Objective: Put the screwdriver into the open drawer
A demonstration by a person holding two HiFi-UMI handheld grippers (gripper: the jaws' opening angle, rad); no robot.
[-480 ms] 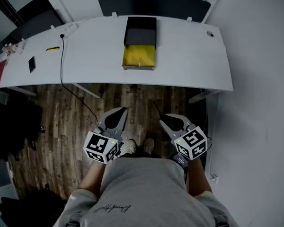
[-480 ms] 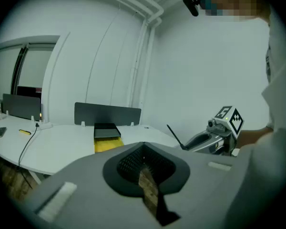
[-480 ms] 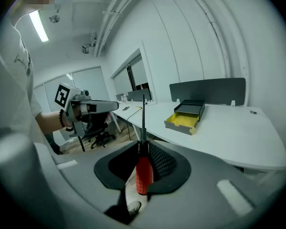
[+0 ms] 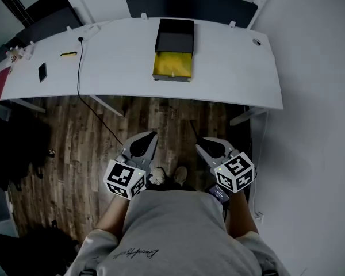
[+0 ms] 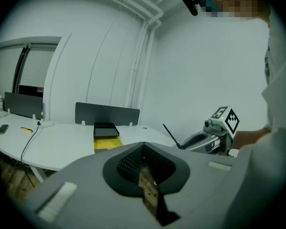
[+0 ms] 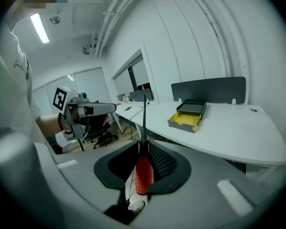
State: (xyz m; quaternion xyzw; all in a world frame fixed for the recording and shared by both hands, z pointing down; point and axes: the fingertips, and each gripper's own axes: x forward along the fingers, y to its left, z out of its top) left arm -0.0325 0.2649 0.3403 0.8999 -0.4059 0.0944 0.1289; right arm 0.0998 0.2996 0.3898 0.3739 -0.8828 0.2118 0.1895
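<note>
Head view: the drawer [image 4: 172, 65] stands open midway along the desk [image 4: 236, 79]. The left gripper [image 4: 150, 135] and right gripper [image 4: 200, 146] hang over the floor [image 4: 75, 137], short of the near edge.

Left gripper view: jaws together, nothing between.

Right gripper view: jaws clamped on the screwdriver [image 6: 144, 171] by its red handle.

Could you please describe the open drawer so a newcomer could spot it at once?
Find the long white desk in the head view. Near its middle, in front of the dark partition panel, sits a black box with its drawer pulled out. Its bright yellow inside sets it apart from the phone and cable farther left.
</note>
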